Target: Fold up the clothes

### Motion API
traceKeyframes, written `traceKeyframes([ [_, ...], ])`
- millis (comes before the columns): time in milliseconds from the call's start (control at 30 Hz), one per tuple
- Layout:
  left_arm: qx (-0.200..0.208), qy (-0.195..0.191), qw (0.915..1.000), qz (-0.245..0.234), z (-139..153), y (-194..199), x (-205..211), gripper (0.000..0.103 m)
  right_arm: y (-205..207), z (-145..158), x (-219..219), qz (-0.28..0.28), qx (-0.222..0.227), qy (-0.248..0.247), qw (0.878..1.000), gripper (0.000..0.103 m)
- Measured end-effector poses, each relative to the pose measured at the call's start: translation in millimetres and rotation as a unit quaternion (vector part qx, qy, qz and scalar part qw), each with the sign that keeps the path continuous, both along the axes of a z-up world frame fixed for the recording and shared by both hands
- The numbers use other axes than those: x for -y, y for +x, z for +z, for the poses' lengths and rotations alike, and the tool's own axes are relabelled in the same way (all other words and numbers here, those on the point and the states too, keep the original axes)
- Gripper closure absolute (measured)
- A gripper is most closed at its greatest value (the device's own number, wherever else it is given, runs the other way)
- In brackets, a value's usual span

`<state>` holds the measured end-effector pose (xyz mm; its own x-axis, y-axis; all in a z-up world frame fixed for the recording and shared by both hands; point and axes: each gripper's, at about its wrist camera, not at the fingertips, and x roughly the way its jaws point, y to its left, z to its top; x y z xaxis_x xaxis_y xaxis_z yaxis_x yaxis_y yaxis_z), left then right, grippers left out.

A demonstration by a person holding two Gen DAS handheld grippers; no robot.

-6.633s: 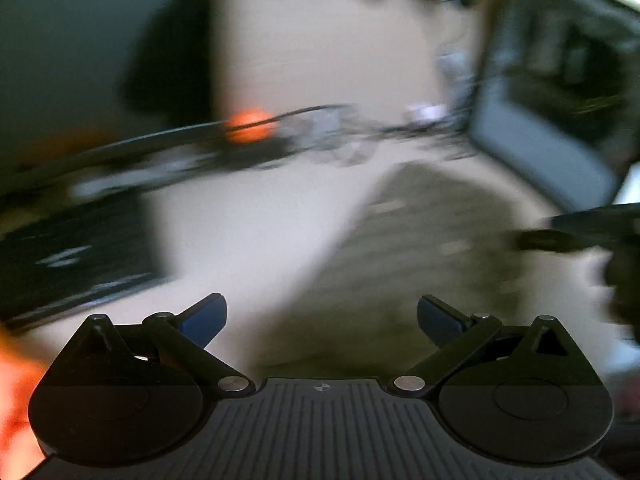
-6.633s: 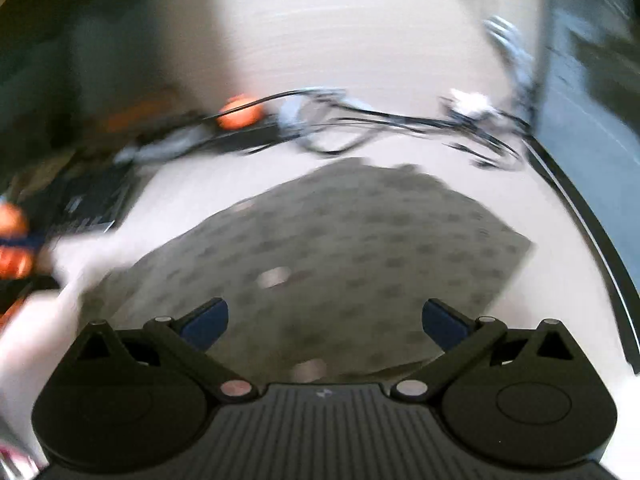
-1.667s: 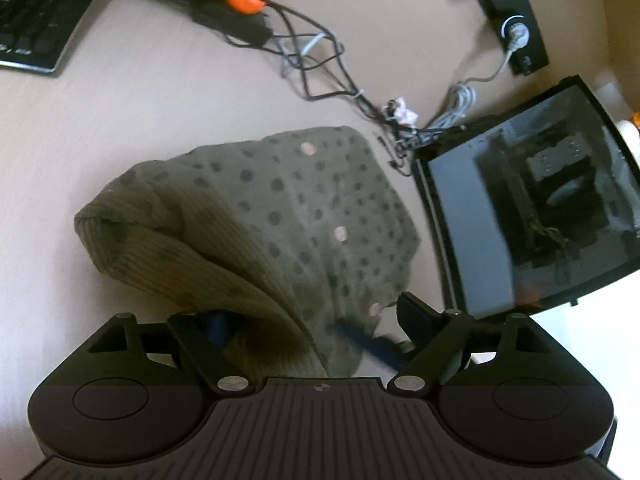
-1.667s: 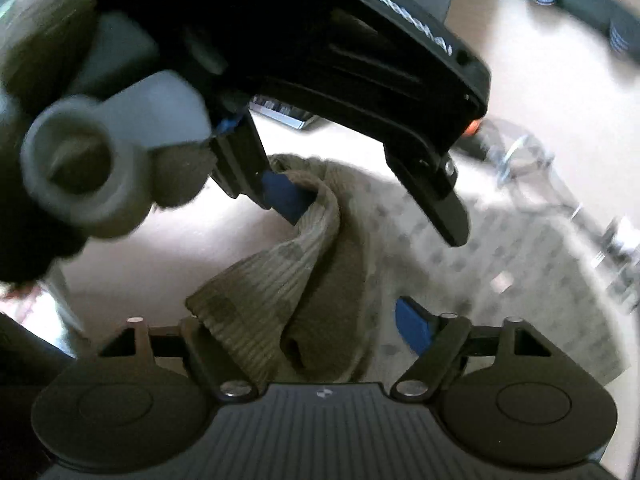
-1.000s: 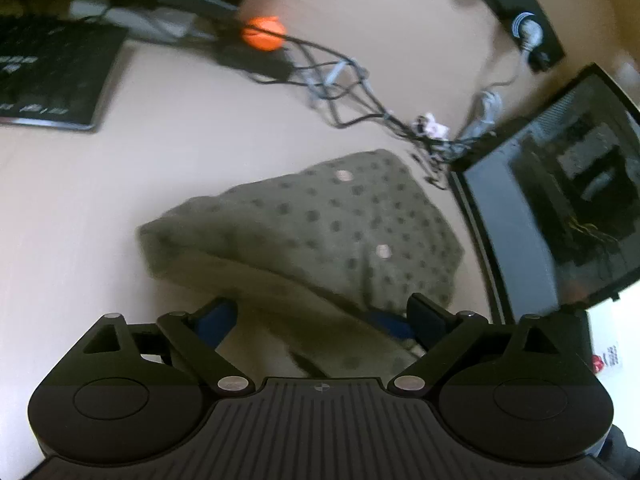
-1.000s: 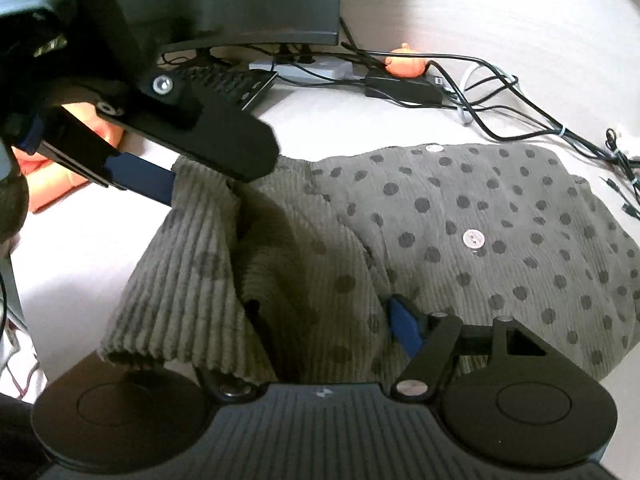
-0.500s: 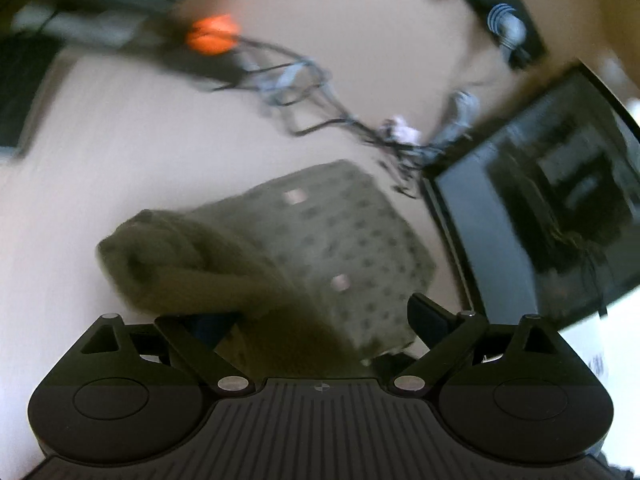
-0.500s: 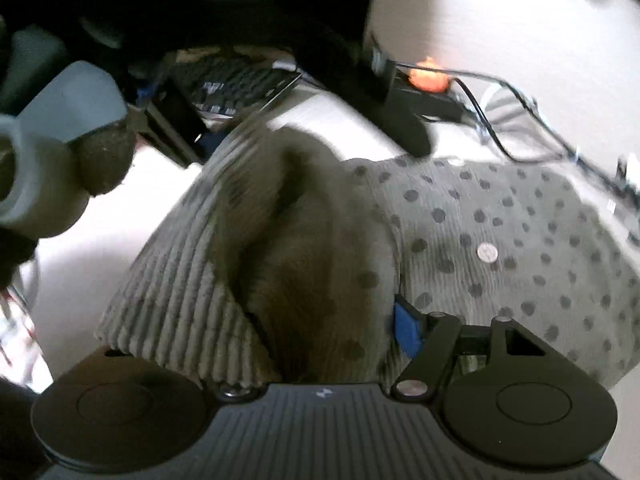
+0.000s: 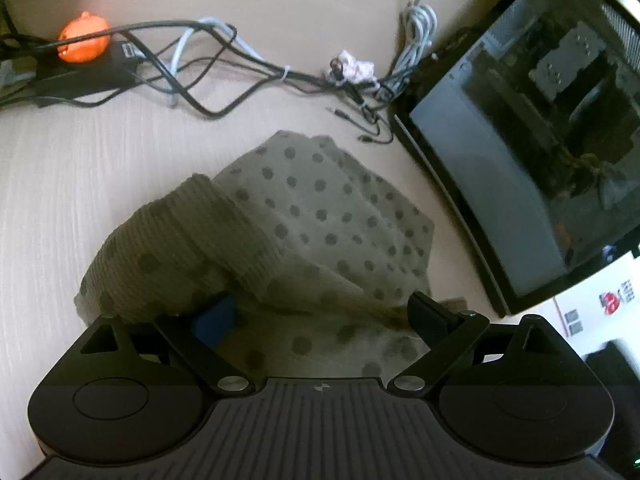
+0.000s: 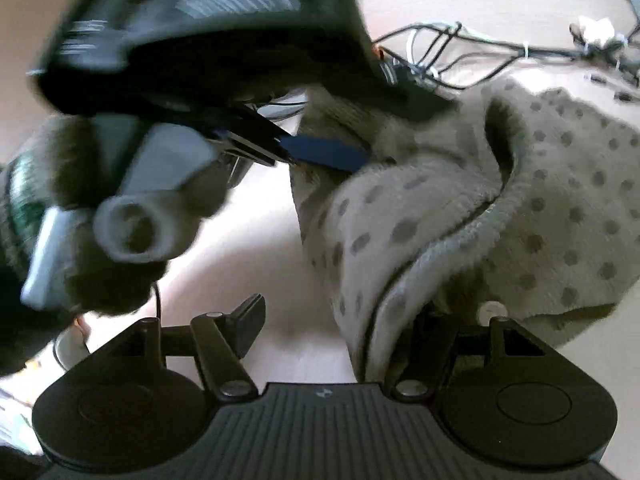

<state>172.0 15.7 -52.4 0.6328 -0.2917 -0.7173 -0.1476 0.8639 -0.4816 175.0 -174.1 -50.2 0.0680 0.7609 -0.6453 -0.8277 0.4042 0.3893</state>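
The polka-dot cardigan (image 9: 320, 216) lies bunched beside the computer case (image 9: 520, 160), directly ahead of both grippers. Left gripper (image 9: 320, 312) stands spread with cloth draped across its fingers; right gripper (image 10: 340, 328) likewise spread, hem over its right finger. Neither is seen clamping.

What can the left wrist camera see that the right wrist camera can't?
Only the left wrist view shows the orange toy and the dark glass-sided case. Only the right wrist view shows the left hand-held gripper from outside, its blue finger against the cloth, and a white button. Both show the dotted green garment, the tangled cables and the pale table.
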Motion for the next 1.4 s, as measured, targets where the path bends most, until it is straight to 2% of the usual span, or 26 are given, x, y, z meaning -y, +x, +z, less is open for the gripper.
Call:
traceKeyframes([
  [33,0.000,0.000,1.0000,-0.004,-1.7,-0.6,-0.4,0.007,-0.6,7.4,10.3,-0.005,0.020,-0.003,1.000,0.032],
  [100,0.005,-0.013,0.9999,0.001,-2.4,-6.1,-4.1,0.007,0.7,22.1,32.5,-0.027,0.055,-0.003,0.998,0.013],
  [200,0.015,-0.040,0.9990,0.013,-4.4,-12.0,-10.9,0.007,10.4,41.6,53.6,-0.088,0.094,0.004,0.992,0.006],
  [333,0.022,-0.071,0.9969,0.027,-3.4,-15.0,-19.5,0.007,15.2,46.1,24.5,-0.101,0.177,-0.021,0.979,0.002],
  [433,0.025,-0.062,0.9971,0.035,4.1,-21.4,-21.0,0.007,26.6,35.4,-8.3,-0.111,0.213,-0.051,0.969,0.002],
  [467,0.028,-0.051,0.9973,0.045,9.4,-26.6,-21.3,0.007,26.6,28.9,-13.3,-0.113,0.225,-0.074,0.965,0.002],
  [533,0.060,-0.026,0.9953,0.072,26.9,-47.1,-24.2,0.007,34.6,6.4,-28.8,-0.106,0.247,-0.133,0.954,0.003],
  [600,0.093,-0.003,0.9892,0.114,40.2,-72.7,-32.8,0.007,31.4,-6.7,-25.1,-0.098,0.252,-0.151,0.951,0.003],
  [667,0.085,0.021,0.9835,0.158,39.2,-85.9,-44.2,0.006,27.4,-9.8,-17.1,-0.101,0.238,-0.149,0.955,0.003],
  [767,0.023,0.068,0.9806,0.182,19.8,-70.7,-57.1,0.006,19.8,-11.3,-11.5,-0.103,0.223,-0.151,0.957,0.003],
  [800,0.001,0.095,0.9794,0.178,13.4,-58.4,-58.0,0.006,17.4,-12.1,-11.1,-0.101,0.218,-0.152,0.959,0.003],
  [900,-0.025,0.174,0.9734,0.147,4.7,-24.3,-52.8,0.005,4.0,-13.9,-14.6,-0.075,0.211,-0.151,0.963,0.003],
  [1033,-0.025,0.210,0.9719,0.103,6.5,6.4,-45.9,0.004,-19.2,-17.0,-19.0,-0.029,0.223,-0.138,0.965,0.003],
  [1133,-0.031,0.256,0.9640,0.066,4.4,22.2,-34.3,0.004,-26.1,-2.9,-13.5,0.027,0.230,-0.119,0.966,0.003],
  [1267,-0.025,0.332,0.9429,0.014,4.0,34.9,-10.8,0.004,-14.1,43.8,8.6,-0.001,0.248,-0.064,0.967,0.000],
  [1367,-0.018,0.358,0.9334,0.007,7.1,34.3,-2.0,0.005,7.4,57.6,5.7,-0.049,0.237,-0.032,0.970,0.000],
  [1400,-0.017,0.348,0.9373,0.020,10.9,29.6,-5.6,0.005,16.4,51.7,-1.3,-0.052,0.230,-0.036,0.971,0.000],
])
